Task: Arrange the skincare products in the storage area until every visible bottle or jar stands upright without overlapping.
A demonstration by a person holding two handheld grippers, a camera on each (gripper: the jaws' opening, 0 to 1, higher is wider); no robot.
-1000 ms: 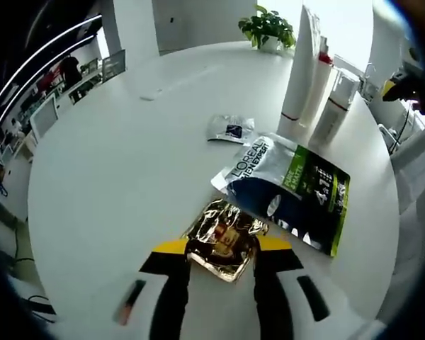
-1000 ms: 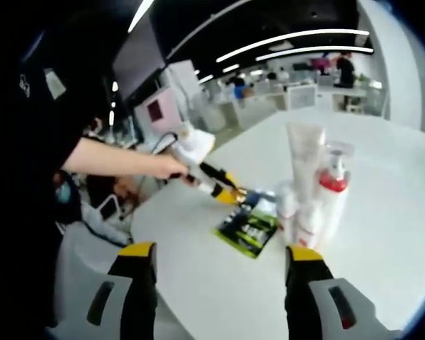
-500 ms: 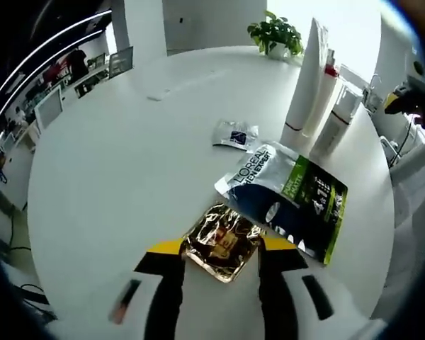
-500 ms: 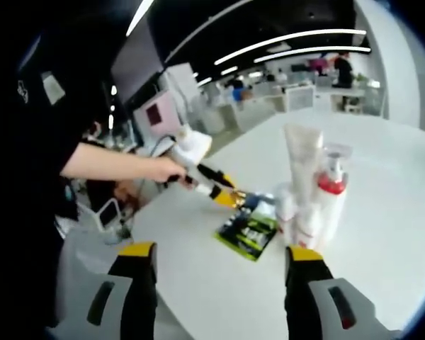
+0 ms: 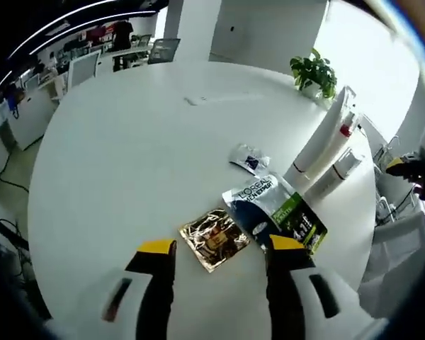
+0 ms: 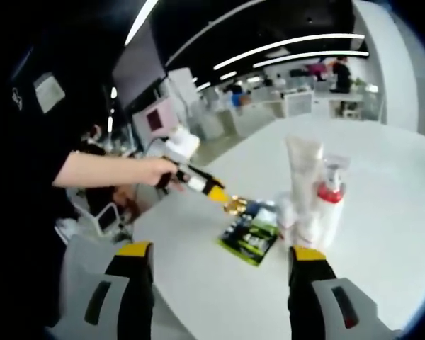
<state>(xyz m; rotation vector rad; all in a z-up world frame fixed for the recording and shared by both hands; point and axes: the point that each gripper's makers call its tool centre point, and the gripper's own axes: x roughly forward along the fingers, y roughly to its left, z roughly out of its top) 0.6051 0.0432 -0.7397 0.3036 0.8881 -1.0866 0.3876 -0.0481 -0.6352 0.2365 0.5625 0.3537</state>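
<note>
Left gripper (image 5: 216,248) hanging over gold packet (image 5: 214,239) lying flat on table (image 5: 127,142), jaws apart; right gripper (image 6: 216,258) waiting, jaws apart, holding nothing

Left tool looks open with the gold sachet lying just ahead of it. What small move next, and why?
Probably ease the left tool back and up, off the gold sachet. It lies flat on the white table, apart from the green-and-black pouch, with the jaws open on either side. The upright tubes and bottles beyond look undisturbed, so nothing there needs gripping yet.
</note>
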